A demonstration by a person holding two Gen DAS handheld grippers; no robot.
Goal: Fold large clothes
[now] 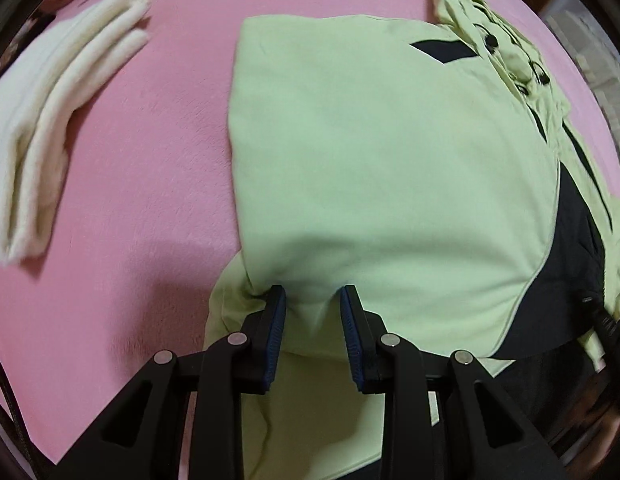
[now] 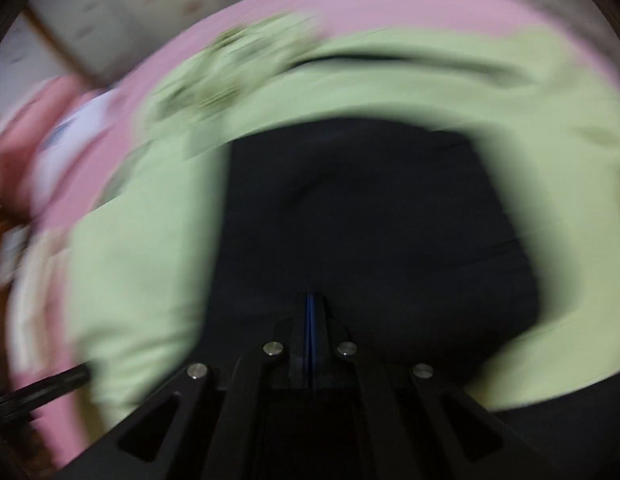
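A large light-green garment (image 1: pixel 374 152) with black panels (image 1: pixel 558 288) lies partly folded on the pink bed cover (image 1: pixel 142 168). My left gripper (image 1: pixel 313 300) is open, its blue pads on either side of a raised fold at the garment's near edge. The right wrist view is motion-blurred. There the green garment (image 2: pixel 150 260) rings a black panel (image 2: pixel 370 220). My right gripper (image 2: pixel 312 300) has its jaws pressed together just over the black panel; whether any cloth is pinched between them cannot be told.
A folded cream towel (image 1: pixel 58 120) lies on the pink cover at the left. The garment's bunched collar with snaps (image 1: pixel 502 40) sits at the far right. Blurred furniture and a white item (image 2: pixel 82 128) lie beyond the bed.
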